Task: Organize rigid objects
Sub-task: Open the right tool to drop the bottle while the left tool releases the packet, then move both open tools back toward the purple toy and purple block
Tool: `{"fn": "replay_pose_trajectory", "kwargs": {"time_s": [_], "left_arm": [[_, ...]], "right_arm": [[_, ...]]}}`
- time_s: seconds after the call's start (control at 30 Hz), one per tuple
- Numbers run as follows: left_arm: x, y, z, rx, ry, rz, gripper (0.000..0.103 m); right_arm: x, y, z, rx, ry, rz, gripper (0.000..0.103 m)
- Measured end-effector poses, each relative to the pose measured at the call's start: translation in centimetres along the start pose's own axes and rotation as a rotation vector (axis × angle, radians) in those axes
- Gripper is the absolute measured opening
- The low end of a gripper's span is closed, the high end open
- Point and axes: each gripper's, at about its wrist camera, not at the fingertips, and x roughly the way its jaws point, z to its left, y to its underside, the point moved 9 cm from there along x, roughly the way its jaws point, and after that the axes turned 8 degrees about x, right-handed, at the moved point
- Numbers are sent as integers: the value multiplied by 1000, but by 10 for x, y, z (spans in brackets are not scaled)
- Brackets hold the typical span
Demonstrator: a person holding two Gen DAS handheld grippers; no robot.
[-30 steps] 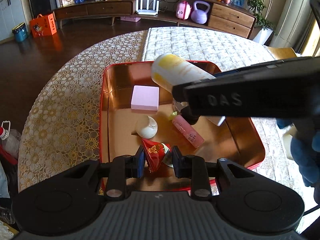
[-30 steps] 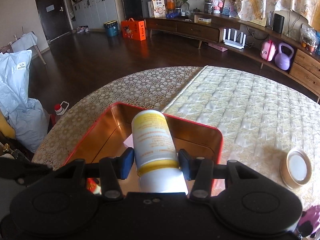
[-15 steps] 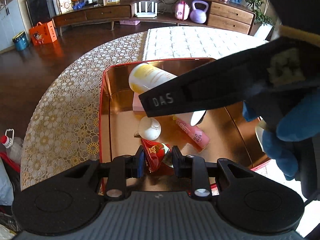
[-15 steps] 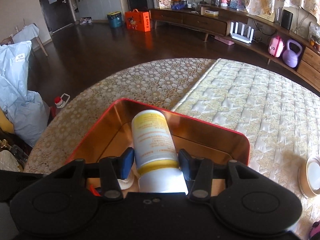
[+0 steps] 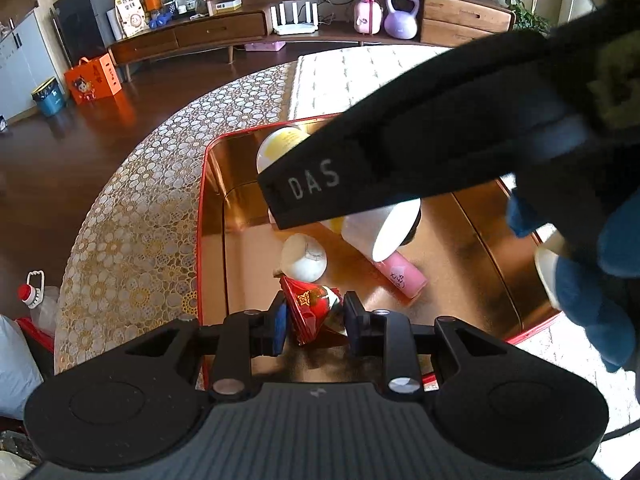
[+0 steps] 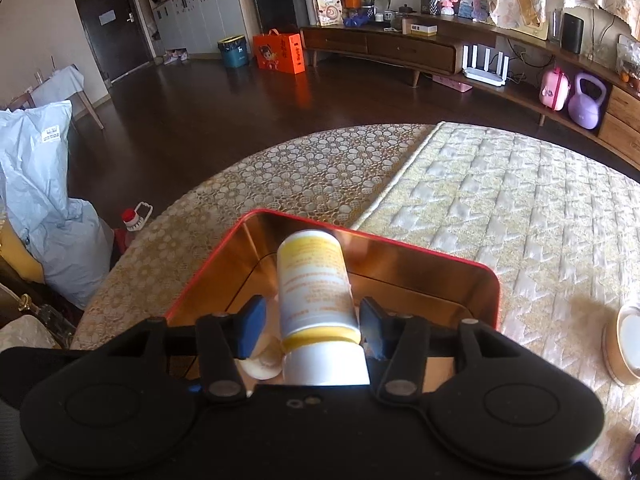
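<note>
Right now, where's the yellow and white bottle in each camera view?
Left wrist: bottle at centre, mostly hidden behind the right tongs' black body, over the red tin.
Right wrist: bottle low centre, between the right tongs.
Shared landmark: purple kettlebell on the far cabinet.

So the right gripper (image 6: 312, 326) has just been opening up: a gap shows at its left pad now, with the yellow-and-white bottle (image 6: 314, 292) still between the jaws. That bottle dropped lower into the red tin (image 6: 490, 284), its nose toward the 12 o'clock wall.
</note>
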Motion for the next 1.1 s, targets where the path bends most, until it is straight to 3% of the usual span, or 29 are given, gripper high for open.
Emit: {"fn": "replay_pose_trajectory", "kwargs": {"time_s": [0.27,0.33,0.4,0.83,1.1], "left_arm": [[-4,0,1,-14,-7,11,33],[-8,0,-1,-11,-7,2,57],[-15,-1,-4,0,-5,-23,63],[-50,-7,-34,25,25,-81,63],[-73,-9,-52,22,52,-119,63]], "right_arm": [[-33,3,-7,24,-31,-28,60],[-42,6,-10,27,-37,-33,60],[-51,9,-12,23,-37,-37,62],[-103,23,-24,68,-71,-89,70],[-149,37,-37,98,-92,-138,88]]}}
